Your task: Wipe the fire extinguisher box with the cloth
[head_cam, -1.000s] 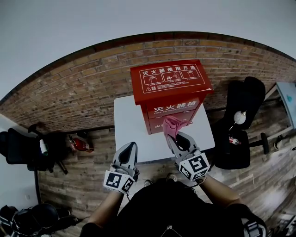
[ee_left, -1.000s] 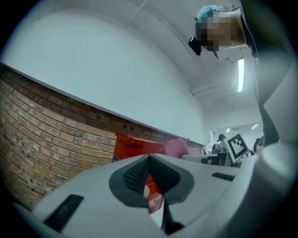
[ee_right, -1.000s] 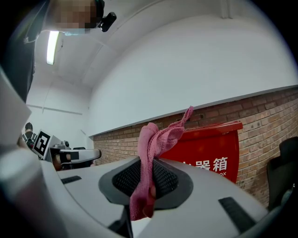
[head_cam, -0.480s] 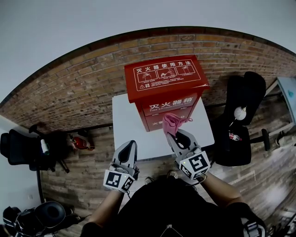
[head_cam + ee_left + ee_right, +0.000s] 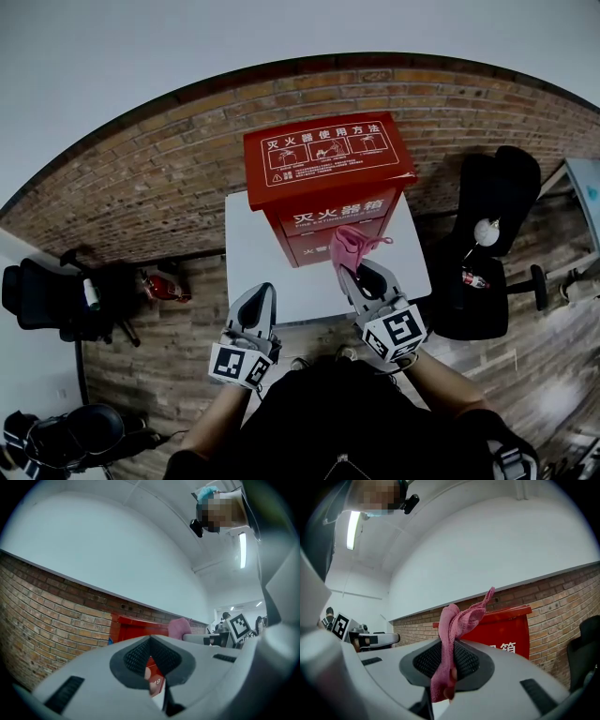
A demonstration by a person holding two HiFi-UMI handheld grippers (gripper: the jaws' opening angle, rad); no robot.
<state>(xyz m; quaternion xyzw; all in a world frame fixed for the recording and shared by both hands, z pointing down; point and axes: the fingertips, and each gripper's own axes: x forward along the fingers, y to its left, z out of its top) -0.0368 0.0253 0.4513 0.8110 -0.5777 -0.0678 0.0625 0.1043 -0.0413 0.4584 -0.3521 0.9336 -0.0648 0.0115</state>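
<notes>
The red fire extinguisher box stands on a white table against the brick wall, white print on its sloped lid. My right gripper is shut on a pink cloth, which bunches up from the jaws just in front of the box's lower front. The right gripper view has the cloth pinched between the pads, the box behind it. My left gripper hangs at the table's near edge, left of the box, jaws shut with nothing in them. In the left gripper view the box shows past the closed jaws.
A black office chair stands right of the table. More dark chairs and gear sit on the wooden floor at the left. The brick wall runs behind the table.
The view has shifted slightly, with the box now a little further left and lower in frame. The right gripper with the cloth stays close to the box front. The left gripper barely moved.
</notes>
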